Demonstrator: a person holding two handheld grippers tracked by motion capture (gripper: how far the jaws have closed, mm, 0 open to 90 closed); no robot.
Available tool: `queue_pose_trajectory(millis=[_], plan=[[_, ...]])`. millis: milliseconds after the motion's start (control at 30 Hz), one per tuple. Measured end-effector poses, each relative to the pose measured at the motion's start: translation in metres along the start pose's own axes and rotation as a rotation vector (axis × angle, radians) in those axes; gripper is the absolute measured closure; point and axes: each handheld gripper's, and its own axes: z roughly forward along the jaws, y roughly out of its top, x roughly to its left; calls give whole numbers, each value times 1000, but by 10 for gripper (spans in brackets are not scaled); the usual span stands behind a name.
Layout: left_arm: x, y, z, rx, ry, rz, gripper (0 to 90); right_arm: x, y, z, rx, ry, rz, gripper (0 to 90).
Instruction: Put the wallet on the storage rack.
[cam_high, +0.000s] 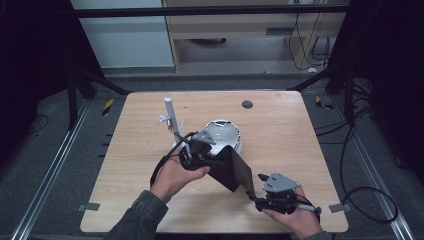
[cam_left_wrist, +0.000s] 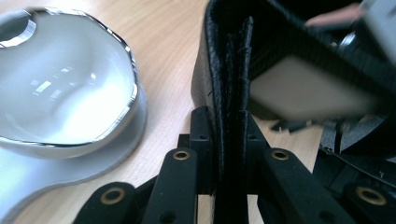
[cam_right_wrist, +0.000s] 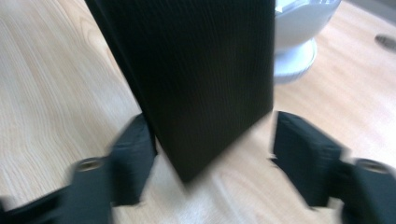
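While the left tongs are clenching the black leather wallet, the right tongs, at its five o'clock, are standing released.

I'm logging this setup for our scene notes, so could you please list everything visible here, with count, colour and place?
wallet: one, black, opened and lifted above the table's middle, one edge clamped in the left gripper.
bowl: one, white with a shiny rim, on the table behind the wallet.
stand: one, white upright post with small clips, left of the bowl.
table: one, light wood, with a dark round spot near its far edge.
left gripper: one, black, shut on the wallet, in the person's left hand.
right gripper: one, black, jaws apart either side of the wallet's lower corner, not pressing it.
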Motion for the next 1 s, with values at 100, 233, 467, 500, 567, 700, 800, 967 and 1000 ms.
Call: queue_pose_trajectory(millis=[100,233,467,500,567,700,800,967,1000], plan=[[1,11,-13,3,11,1,805,-4,-11,3,1,-8,37,210],[-2,24,-29,13,46,19,805,-18,-19,2,-31,-48,131,193],[-4,43,-49,3,82,36,804,-38,-29,-6,-30,-172,269,153],[-3,45,-51,-5,87,35,804,-41,-30,-6,-24,-187,275,145],[-1,49,-54,-22,92,27,804,-50,-31,-7,-19,-233,312,138],[4,55,-56,-32,104,23,805,-57,-37,-6,-2,-250,357,132],[10,60,-57,-32,120,10,805,-59,-38,-6,4,-250,377,123],[14,67,-61,-45,145,5,805,-59,-37,-7,9,-256,388,120],[15,68,-62,-50,148,3,805,-59,-38,-6,15,-259,376,119]])
